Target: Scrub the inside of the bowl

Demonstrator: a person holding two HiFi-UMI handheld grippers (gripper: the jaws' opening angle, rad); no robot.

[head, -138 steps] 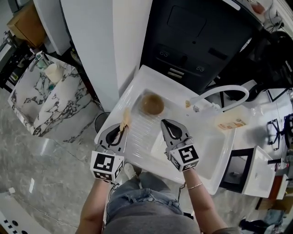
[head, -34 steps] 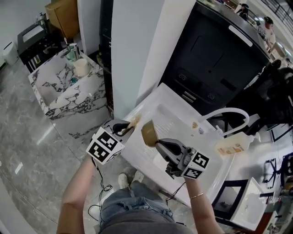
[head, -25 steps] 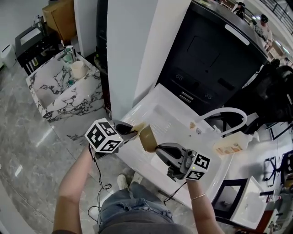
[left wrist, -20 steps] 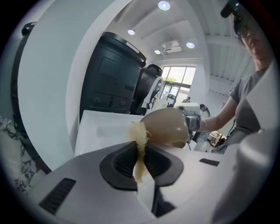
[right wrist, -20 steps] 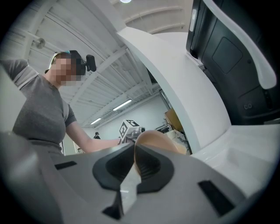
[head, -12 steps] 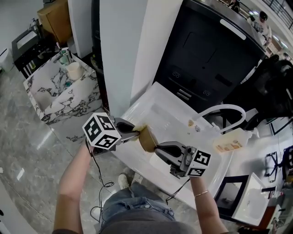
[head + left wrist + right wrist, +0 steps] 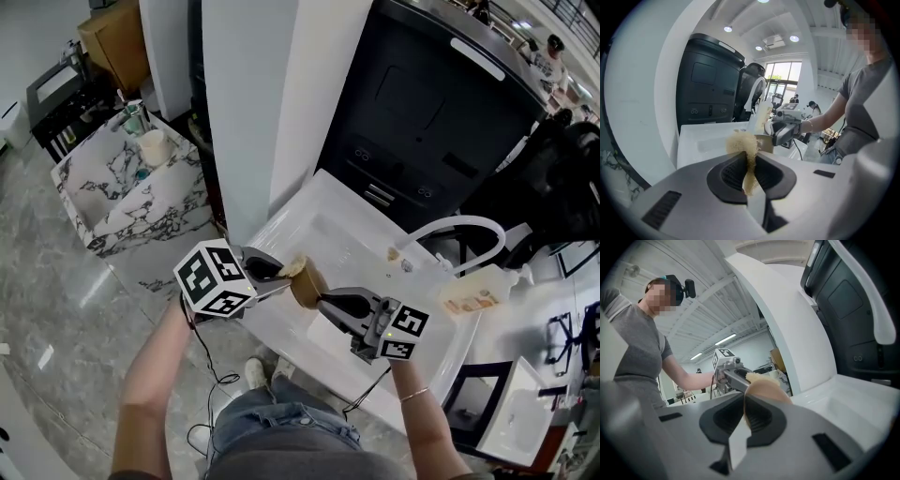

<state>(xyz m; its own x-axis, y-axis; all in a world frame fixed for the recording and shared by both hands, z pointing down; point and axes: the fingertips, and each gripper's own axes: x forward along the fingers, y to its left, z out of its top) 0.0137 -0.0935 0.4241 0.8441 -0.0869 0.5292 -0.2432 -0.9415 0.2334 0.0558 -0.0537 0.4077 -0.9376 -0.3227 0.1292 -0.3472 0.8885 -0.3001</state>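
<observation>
Bowl (image 7: 307, 284): held above the sink (image 7: 375, 258), tipped sideways so its mouth faces the scrubber (image 7: 295, 268).
Right gripper (image 7: 325, 302): clamped on the rim, apparently to steady it.
Left gripper (image 7: 279, 272): pinching the scrubber, pushed against the bowl's mouth.

No lettering is legible, not even on the bottle label (image 7: 472, 303).

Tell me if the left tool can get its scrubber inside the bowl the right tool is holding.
Probably yes. The right tool holds the bowl tilted toward the left tool, and the scrubber sits at its mouth with nothing between.
</observation>
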